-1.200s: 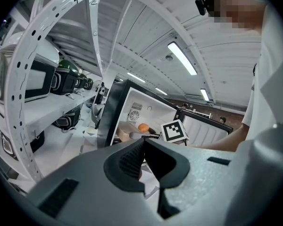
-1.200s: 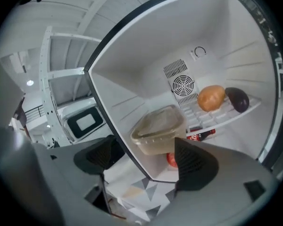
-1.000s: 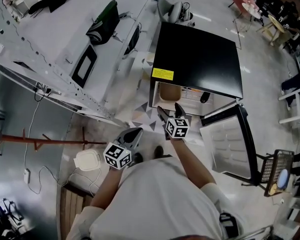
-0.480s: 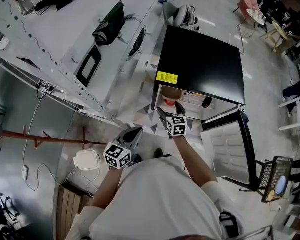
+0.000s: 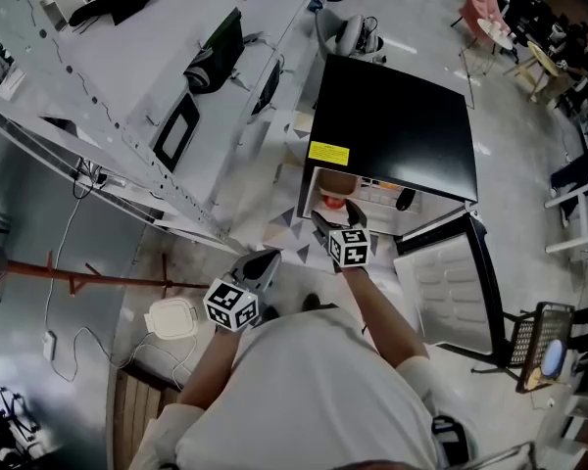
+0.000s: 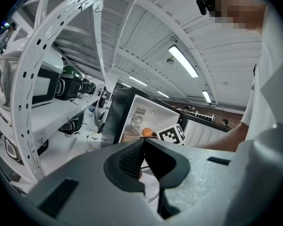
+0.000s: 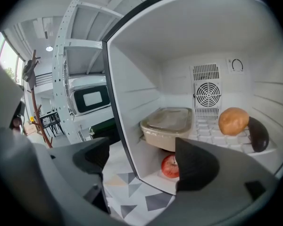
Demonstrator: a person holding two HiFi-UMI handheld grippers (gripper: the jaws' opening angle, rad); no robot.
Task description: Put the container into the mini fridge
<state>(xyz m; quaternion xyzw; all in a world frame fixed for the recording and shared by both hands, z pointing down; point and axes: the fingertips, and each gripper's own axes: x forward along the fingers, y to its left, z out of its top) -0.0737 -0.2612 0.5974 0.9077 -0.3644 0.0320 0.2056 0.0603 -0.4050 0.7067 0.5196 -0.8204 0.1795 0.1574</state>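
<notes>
The container (image 7: 169,126) is sitting on the shelf inside the open mini fridge (image 5: 392,125), above a red apple (image 7: 170,166). The right gripper (image 7: 141,161) is hovering at the fridge opening, jaws spread wide and gripping nothing. The left gripper (image 6: 144,159) is hanging lower down, jaws pressed together and empty.

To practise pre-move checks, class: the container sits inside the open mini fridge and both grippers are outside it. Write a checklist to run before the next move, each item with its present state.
1. Container rests on the shelf inside the mini fridge: ok.
2. Right gripper open and holding nothing: ok.
3. Left gripper shut and empty: ok.
4. Fridge door closed: not ok, it stands wide open.
5. Door's swing path free: not ok, the right gripper hangs in front of the opening.
6. Container set back far enough for the door to close: cannot tell.
</notes>
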